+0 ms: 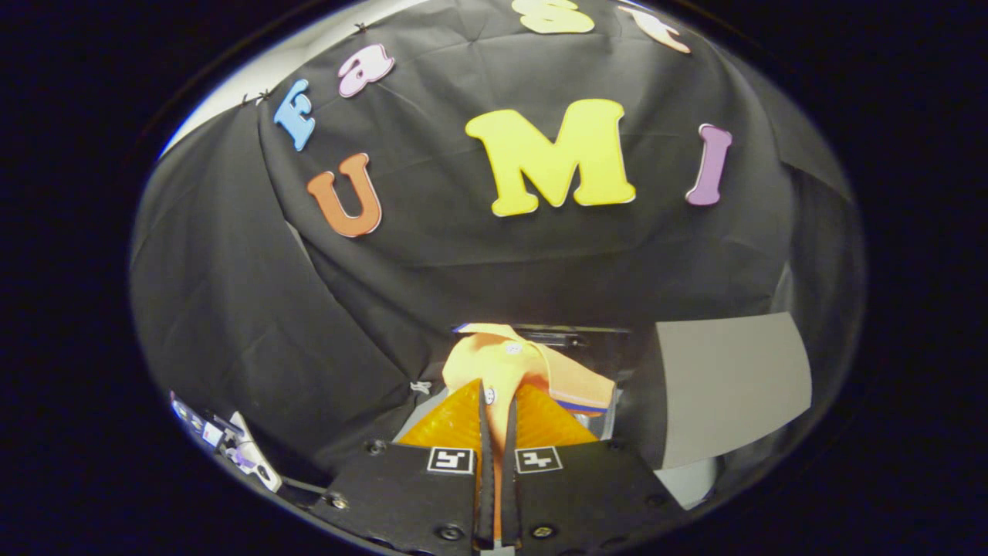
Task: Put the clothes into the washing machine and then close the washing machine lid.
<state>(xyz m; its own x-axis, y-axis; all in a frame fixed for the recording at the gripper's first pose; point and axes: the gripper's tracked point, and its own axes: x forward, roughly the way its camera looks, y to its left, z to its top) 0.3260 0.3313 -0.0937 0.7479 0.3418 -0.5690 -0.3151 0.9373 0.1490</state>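
Tongs: your tongs (495, 401) are clamped on the orange shirt (519, 369); both fingers press together with only a thin strip of fabric showing in the narrow gap between them.

Booth wall: the black cloth (324, 309) hangs behind everything you see, creased and draped, rising well beyond the fingers.

Grey panel: a flat grey sheet (729, 382) stands to the right of the shirt, tilted a little, apart from the tongs.

Orange shirt: you hold it lifted just ahead of the fingers; the collar and a button placket face you, with two small white buttons (513, 348) showing, one high near the collar and one right beside the finger tips. The fabric spreads out to both sides of the fingers and droops to the right, where a thin blue stripe edges the hem.

Dark opening: behind the shirt you see a dark recess (587, 344) with a pale edge; whether it is the washing machine you cannot tell from here.

Markers: two small square black-and-white tags (451, 460) sit on the tongs' body, one at each side of the fingers.

Small device: a white and purple object (231, 444) lies low, far to the left of the tongs, too blurred to name.
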